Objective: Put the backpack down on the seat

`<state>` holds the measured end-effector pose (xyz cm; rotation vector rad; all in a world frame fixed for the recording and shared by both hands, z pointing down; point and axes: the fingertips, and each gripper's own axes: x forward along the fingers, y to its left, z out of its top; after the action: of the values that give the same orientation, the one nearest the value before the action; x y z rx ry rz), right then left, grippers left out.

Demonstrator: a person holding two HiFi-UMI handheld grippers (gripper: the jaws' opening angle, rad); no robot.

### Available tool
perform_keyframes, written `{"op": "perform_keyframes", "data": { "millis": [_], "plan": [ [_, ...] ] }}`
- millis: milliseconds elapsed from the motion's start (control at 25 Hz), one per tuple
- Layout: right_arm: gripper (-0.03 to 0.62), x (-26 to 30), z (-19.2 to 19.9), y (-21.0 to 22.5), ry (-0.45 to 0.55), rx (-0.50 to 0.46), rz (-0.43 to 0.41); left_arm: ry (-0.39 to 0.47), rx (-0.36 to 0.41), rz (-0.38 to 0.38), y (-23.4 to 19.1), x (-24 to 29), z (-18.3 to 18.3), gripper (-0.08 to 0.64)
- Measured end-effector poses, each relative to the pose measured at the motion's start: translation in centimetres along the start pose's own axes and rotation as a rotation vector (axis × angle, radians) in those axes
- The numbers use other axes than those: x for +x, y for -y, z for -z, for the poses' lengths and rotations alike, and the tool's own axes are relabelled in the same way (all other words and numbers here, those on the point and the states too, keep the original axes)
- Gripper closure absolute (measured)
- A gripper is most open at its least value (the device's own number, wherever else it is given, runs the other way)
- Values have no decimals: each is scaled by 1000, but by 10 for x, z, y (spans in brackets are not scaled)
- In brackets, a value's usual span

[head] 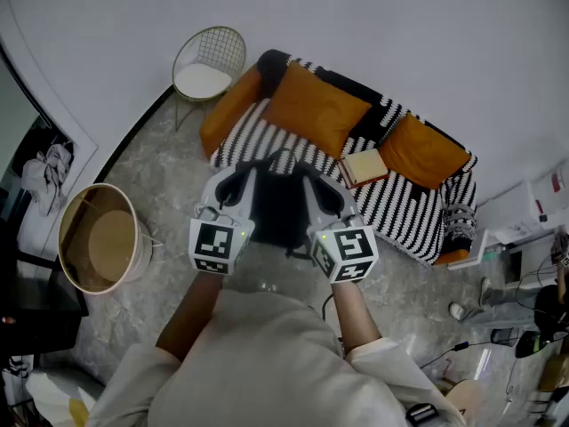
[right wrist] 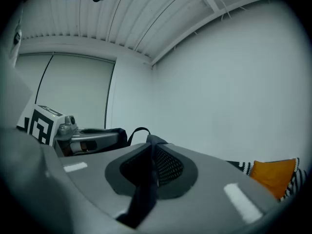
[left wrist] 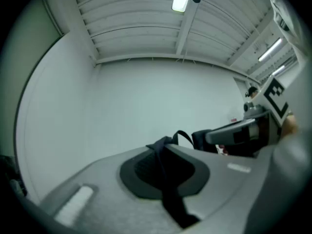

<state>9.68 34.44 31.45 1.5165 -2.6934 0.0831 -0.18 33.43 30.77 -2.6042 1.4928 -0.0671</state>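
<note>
Black backpack (head: pixel 280 205) held up near striped sofa (head: pixel 404 210); left hand-held gripper (left wrist: pixel 165 152) clenched on left strap (left wrist: pixel 170 194); right hand-held gripper (right wrist: pixel 152 152) clenched on right strap (right wrist: pixel 144 189)

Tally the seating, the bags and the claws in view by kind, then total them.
sofa: 1
wire chair: 1
backpack: 1
claws: 2 (left claw and right claw, each shut on a backpack strap)
Total: 5

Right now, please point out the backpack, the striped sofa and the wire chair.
backpack (head: pixel 280 207), head view, on its black body
striped sofa (head: pixel 404 207), head view, on its bare seat
wire chair (head: pixel 203 80), head view, on its white seat
</note>
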Motion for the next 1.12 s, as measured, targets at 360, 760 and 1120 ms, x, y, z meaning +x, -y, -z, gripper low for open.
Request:
{"op": "perform_keyframes", "data": {
  "millis": [360, 760, 1120],
  "plan": [
    [561, -16, -4, 5, 49, -6, 9, 28, 16, 37, 17, -5, -9, 555],
    [561, -43, 5, 15, 61, 17, -66, 64, -69, 15, 39, -6, -7, 554],
    [561, -62, 22, 31, 47, 24, -128, 59, -114, -49, 68, -8, 11, 554]
  ]
}}
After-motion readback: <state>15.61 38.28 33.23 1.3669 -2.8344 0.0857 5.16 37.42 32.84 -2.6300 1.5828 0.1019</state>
